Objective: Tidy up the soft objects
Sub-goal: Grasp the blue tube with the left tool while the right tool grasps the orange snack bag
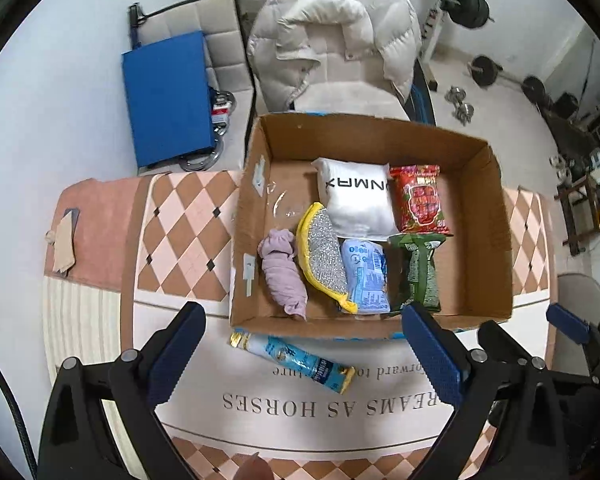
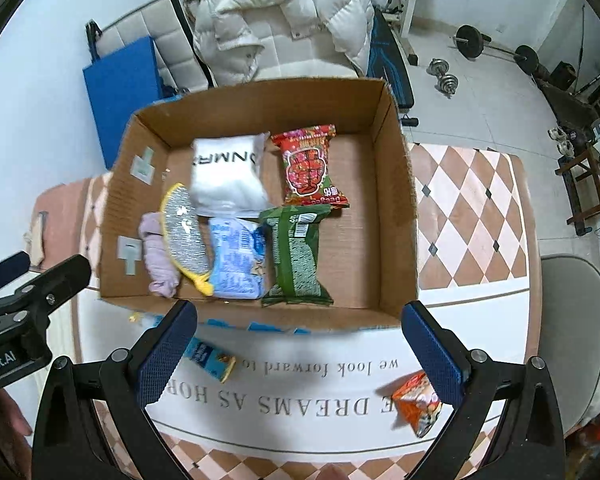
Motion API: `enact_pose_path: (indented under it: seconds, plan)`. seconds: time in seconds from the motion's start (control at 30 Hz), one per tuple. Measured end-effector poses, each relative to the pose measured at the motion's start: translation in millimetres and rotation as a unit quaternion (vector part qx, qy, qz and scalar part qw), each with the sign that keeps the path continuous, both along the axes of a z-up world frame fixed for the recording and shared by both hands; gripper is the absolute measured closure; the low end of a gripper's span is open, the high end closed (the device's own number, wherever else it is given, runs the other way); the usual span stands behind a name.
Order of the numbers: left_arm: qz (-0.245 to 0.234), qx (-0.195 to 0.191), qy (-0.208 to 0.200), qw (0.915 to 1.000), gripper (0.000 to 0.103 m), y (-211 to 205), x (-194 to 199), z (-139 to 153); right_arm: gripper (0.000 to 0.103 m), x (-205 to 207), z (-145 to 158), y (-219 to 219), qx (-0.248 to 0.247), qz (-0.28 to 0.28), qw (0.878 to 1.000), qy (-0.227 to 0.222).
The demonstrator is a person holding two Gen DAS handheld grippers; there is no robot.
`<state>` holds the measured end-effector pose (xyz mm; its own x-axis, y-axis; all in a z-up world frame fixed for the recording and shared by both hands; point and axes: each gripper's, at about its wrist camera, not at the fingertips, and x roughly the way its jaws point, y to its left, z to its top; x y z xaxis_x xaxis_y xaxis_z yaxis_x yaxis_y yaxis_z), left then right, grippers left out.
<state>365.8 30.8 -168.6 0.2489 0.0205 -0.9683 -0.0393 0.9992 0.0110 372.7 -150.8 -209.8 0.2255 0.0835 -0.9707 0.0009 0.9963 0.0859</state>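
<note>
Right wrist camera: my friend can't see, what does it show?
An open cardboard box on a checkered table holds soft packets: red, green, pale blue and a white bundle. The open right gripper hovers in front, with an orange packet outside the box.

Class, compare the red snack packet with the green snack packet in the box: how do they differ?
The red packet lies toward the box's far side; the green packet lies nearer. The red one shows its printed picture; the green one shows a barcode label. Both lie flat, touching end to end.

Bright, even indoor light, soft shadows, strong fisheye bending with dark corners, slight motion blur.
</note>
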Motion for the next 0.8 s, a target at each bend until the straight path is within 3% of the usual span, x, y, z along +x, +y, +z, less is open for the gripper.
enact_pose_path:
  seconds: [0.17,0.23,0.33,0.43,0.53,0.7,0.8]
  plan:
    - [0.086,-0.029,0.006,0.9959,0.002,20.6,-40.4,-14.1,0.0,-38.7,20.2,-25.1,0.01,-0.036,0.999,-0.036]
    - [0.124,-0.053,0.038,0.9901,0.002,30.6,-57.1,-46.8,0.0,-60.5,12.8,-43.9,0.015,-0.064,0.997,-0.035]
    - [0.139,-0.081,0.108,0.981,0.006,32.0,-66.8,-108.5,0.0,-87.8,-11.9,-75.4,0.025,-0.112,0.993,-0.015]
    - [0.142,-0.068,0.149,0.9762,0.019,22.3,-68.1,-157.9,0.0,-116.1,-49.5,-113.4,0.037,-0.17,0.985,0.022]
    - [0.154,-0.062,0.169,0.9715,0.019,14.0,-65.0,-192.3,0.0,-137.3,-84.1,-146.7,0.046,-0.222,0.972,0.064]
    - [0.162,-0.031,0.19,0.9677,0.019,1.5,-54.0,-232.4,0.0,-157.1,-118.8,-189.7,0.049,-0.279,0.955,0.091]
    - [0.153,-0.002,0.184,0.971,0.018,-2.0,-52.0,-240.6,0.0,-150.6,-132.0,-197.1,0.033,-0.26,0.959,0.107]
